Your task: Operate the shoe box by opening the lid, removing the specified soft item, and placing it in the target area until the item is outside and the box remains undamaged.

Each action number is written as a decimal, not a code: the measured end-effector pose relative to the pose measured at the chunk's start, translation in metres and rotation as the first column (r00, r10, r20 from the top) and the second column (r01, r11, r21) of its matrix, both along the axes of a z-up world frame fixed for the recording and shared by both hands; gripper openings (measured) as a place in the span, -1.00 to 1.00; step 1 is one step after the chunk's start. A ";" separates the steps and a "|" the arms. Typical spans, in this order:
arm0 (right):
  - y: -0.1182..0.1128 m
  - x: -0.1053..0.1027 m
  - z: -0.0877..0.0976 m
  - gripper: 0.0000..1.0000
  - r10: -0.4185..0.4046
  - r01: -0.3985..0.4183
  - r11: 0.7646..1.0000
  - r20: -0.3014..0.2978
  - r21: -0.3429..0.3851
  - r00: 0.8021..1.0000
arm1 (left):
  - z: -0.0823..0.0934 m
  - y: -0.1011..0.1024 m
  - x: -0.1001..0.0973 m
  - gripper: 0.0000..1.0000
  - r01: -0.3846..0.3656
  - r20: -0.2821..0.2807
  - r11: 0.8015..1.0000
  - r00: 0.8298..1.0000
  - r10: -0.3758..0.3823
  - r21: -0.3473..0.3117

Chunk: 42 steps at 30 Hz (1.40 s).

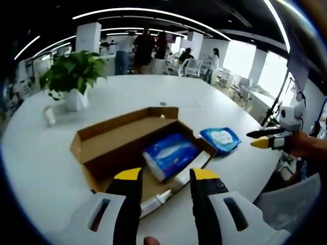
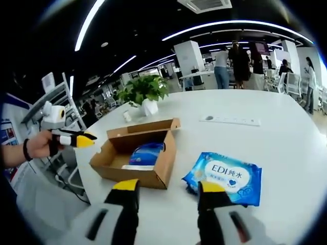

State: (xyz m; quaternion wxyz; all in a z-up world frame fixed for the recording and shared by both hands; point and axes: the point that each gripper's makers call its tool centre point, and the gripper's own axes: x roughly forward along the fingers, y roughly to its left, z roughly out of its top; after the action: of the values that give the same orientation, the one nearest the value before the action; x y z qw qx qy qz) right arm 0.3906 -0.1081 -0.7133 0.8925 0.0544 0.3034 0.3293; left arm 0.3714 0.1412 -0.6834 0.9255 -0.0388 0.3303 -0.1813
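Note:
An open cardboard shoe box (image 1: 102, 143) lies on the white table, its lid folded back. Inside it rests a blue wipes pack (image 1: 168, 153), with a white strip-like item (image 1: 176, 186) along the near wall. A second blue wipes pack (image 1: 220, 139) lies on the table just right of the box. My left gripper (image 1: 166, 176) hovers open over the box's near edge, holding nothing. My right gripper (image 2: 168, 187) is open and empty, low over the table between the box (image 2: 153, 176) and the outside pack (image 2: 225, 177). The pack inside (image 2: 145, 152) peeks over the box wall.
A potted plant (image 1: 74, 76) and a small white bottle (image 1: 48, 115) stand behind the box. A power strip (image 2: 232, 121) lies farther out on the table. People stand at desks in the background. The table edge runs close to the person.

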 end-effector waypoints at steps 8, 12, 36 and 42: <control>0.011 -0.006 -0.004 -0.13 0.019 -0.019 1.000 0.003 0.004 1.000 | -0.004 0.004 -0.005 -0.24 -0.014 -0.002 1.000 1.000 0.014 -0.021; 0.016 -0.011 -0.012 -0.14 0.026 -0.026 1.000 -0.008 0.004 1.000 | -0.007 0.007 -0.007 -0.24 -0.014 -0.004 1.000 1.000 0.014 -0.022; 0.072 -0.006 -0.013 -0.12 0.105 -0.105 0.994 -0.007 0.004 0.994 | -0.012 0.042 -0.020 -0.23 -0.042 -0.015 0.999 0.999 0.042 -0.029; 0.086 -0.003 -0.009 -0.11 0.126 -0.126 0.992 -0.004 -0.003 0.992 | -0.015 0.045 -0.024 -0.23 -0.033 -0.020 0.999 0.999 0.032 -0.025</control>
State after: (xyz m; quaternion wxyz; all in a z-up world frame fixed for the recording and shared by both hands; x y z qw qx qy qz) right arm 0.3874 -0.0220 -0.7221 0.8695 0.0340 0.3084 0.3843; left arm 0.3475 0.1867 -0.6985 0.9245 -0.0574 0.3364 -0.1700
